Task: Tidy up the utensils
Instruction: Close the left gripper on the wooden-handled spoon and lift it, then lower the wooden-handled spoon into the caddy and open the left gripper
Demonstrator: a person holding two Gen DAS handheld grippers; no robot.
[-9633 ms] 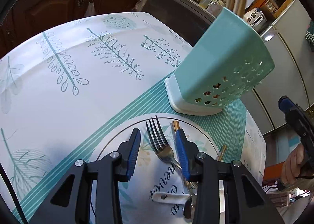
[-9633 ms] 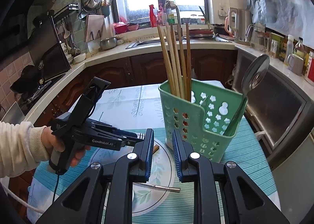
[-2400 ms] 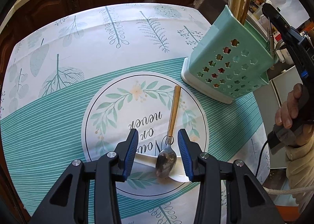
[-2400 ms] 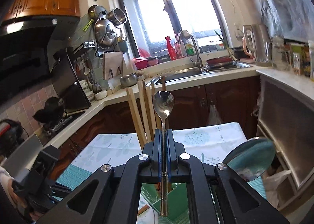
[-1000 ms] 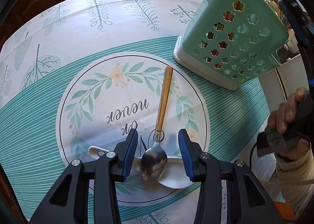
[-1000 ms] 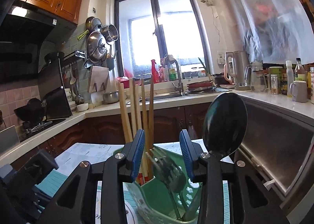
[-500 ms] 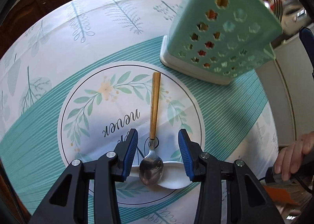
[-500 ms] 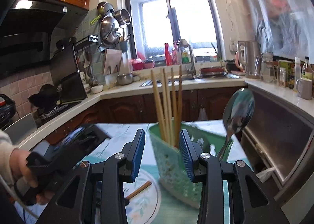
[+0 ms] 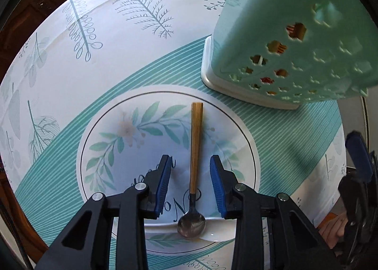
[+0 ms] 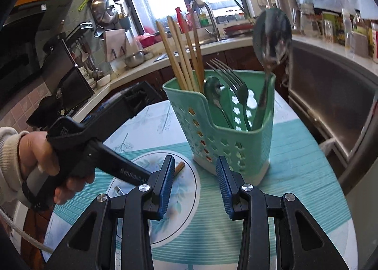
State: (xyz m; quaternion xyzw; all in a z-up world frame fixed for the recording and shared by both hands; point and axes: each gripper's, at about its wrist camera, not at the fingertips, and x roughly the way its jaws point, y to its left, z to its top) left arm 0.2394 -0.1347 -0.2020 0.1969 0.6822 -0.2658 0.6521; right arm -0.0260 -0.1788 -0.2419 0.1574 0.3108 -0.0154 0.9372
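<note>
One green caddy (image 10: 226, 137) stands on your cloth-covered counter (image 9: 70, 57), just beyond the rim of the plate (image 9: 99, 132), and it holds most of the cutlery. Count what is in it from your right wrist view: four wooden chopsticks (image 10: 179, 57) upright at the back left, one small spoon (image 10: 212, 90) bowl-up in the middle, one fork (image 10: 231, 78) with its tines up beside that, and one large spoon (image 10: 271, 33) leaning in the right corner, its bowl high above the rim.

On the plate two things lie. One wooden-handled spoon (image 9: 195, 151) points its handle toward the caddy, and its metal bowl rests across one white ceramic spoon (image 9: 212, 234) at the near edge of the plate.

Your left gripper (image 9: 190, 185) points straight down over the plate with the wooden handle between its jaws. Those jaws have just been closing, yet they stand partly open, with clear gaps on both sides of the handle, so they grip nothing.

Your right gripper (image 10: 195, 187) aims at the caddy's base, its jaws partly open and empty. Your left hand (image 10: 45, 161) shows at the left of that view.
</note>
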